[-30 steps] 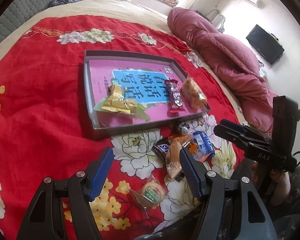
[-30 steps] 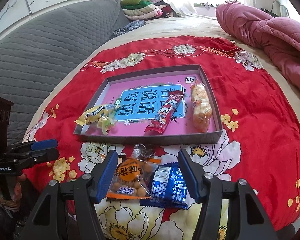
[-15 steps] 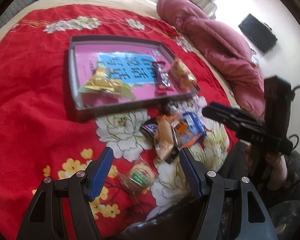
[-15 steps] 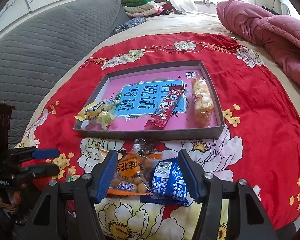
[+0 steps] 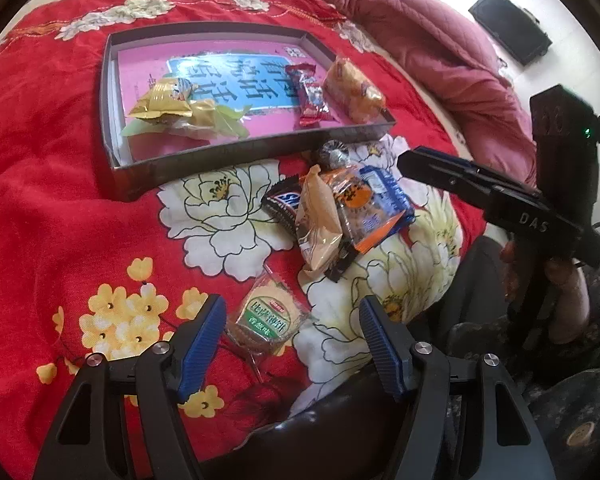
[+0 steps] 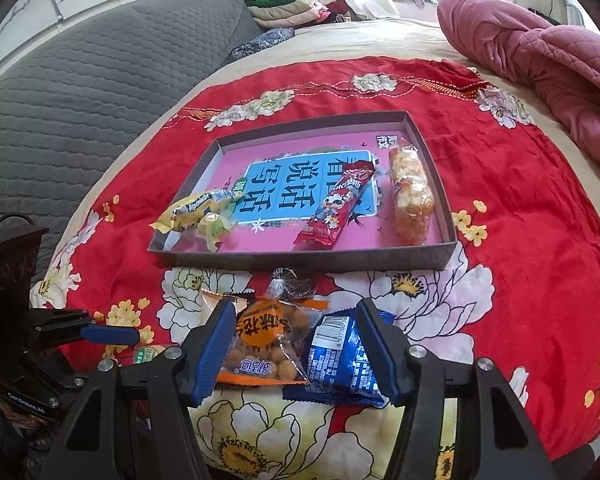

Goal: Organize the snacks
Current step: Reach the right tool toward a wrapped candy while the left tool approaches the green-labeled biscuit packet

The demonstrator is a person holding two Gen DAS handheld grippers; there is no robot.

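A grey shallow box (image 5: 240,152) (image 6: 300,258) with a pink bottom lies on the red flowered cloth. It holds a yellow packet (image 6: 196,210), a red bar (image 6: 336,208) and an orange puffed snack (image 6: 412,192). In front of it is a pile of loose snacks: a tan packet (image 5: 318,220), an orange nut packet (image 6: 260,336), a blue packet (image 6: 340,360) and a black bar (image 5: 282,204). My right gripper (image 6: 296,312) hangs open over the orange and blue packets. My left gripper (image 5: 292,312) is open low around a green-labelled biscuit packet (image 5: 264,316), its pads apart from it.
A foil-wrapped sweet (image 6: 290,284) lies between the pile and the box. A pink quilt (image 6: 540,48) is bunched at the right, and a grey padded headboard (image 6: 80,72) runs along the left. A person's hand (image 5: 564,280) holds the right gripper's handle near the bed's edge.
The left gripper has dipped down and come closer to the biscuit packet, which now sits between its fingers. The right gripper has stayed over the pile.
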